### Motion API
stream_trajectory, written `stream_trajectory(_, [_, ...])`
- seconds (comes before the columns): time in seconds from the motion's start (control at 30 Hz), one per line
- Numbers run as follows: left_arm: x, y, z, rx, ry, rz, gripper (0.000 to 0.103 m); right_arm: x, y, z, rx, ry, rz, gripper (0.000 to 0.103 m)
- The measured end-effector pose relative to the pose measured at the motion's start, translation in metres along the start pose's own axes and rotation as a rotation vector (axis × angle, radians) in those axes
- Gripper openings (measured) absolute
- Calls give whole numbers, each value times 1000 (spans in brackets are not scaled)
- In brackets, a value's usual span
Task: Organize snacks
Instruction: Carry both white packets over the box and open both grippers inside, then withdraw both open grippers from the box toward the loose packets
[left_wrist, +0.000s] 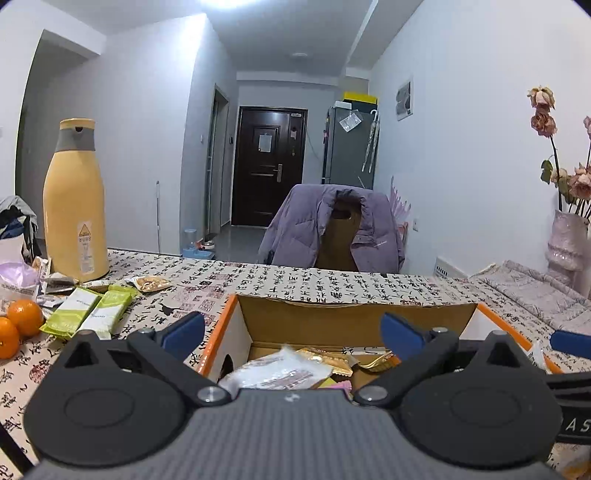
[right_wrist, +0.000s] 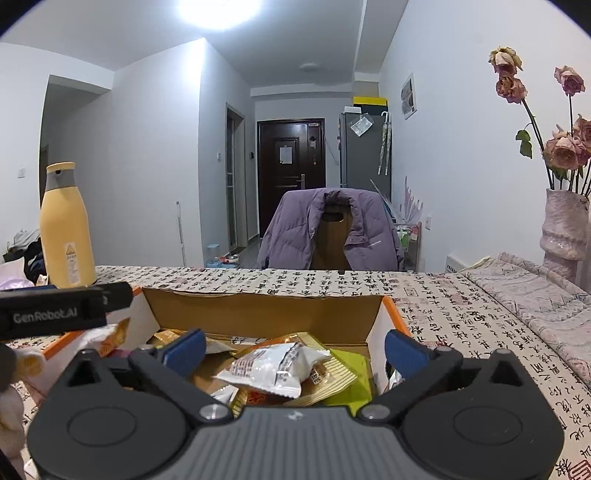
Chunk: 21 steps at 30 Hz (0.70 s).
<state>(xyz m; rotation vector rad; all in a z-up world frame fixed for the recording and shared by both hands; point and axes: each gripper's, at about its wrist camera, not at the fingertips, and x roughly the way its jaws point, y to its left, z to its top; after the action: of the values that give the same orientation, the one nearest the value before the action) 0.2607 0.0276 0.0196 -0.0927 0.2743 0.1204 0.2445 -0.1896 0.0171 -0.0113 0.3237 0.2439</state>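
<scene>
My left tongs spread wide, nothing between. My right tongs likewise spread, empty. Cardboard box directly ahead, under both tips; white snack packet inside. Green wafer packs on table, left of left tongs.

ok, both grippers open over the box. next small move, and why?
Probably swing the left gripper toward the green packets on the table left of the box: they lie outside it, and both it and the right gripper are open and hold nothing.
</scene>
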Motion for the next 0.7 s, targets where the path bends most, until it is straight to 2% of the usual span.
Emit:
stream_trajectory(0.33, [0, -1, 3, -16, 10, 0, 103, -1, 1, 2, -3, -13, 0, 103])
stream_trajectory(0.7, [-32, 6, 21, -41, 2, 18, 103, -17, 4, 17, -13, -32, -18, 103])
